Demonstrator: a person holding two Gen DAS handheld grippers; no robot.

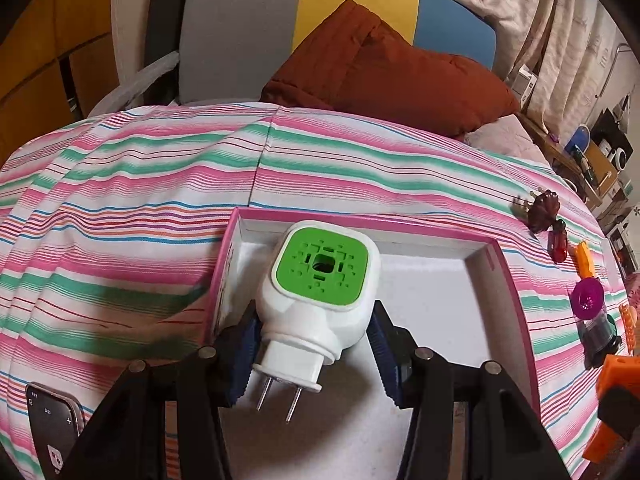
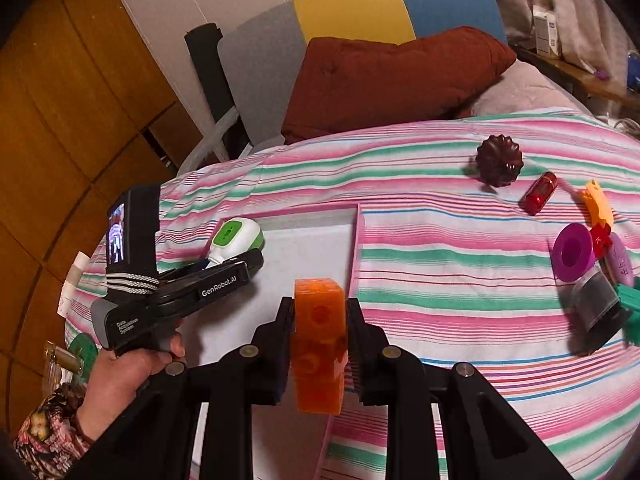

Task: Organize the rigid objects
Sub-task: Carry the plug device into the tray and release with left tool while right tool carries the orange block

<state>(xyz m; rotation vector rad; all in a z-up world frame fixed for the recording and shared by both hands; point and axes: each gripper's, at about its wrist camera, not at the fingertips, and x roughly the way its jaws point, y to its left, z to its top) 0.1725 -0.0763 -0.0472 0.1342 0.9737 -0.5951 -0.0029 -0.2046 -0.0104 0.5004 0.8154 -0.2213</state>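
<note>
Left gripper (image 1: 316, 344) pinches plug-in vaporizer (image 1: 318, 300) (inside tray's (image 1: 506, 276) corner); right gripper (image 2: 320, 344) clamps orange block (image 2: 319, 344).

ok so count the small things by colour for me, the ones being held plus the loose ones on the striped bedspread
White and green: 1, the plug-in device in the left hand-held gripper
Orange: 2, the block in the right hand-held gripper and a clip
Dark brown: 1, fluted mould
Red: 1, cylinder
Purple: 1, funnel
Black: 1, small box
Total: 7; the cluster behind the funnel is too jumbled to count.
</note>
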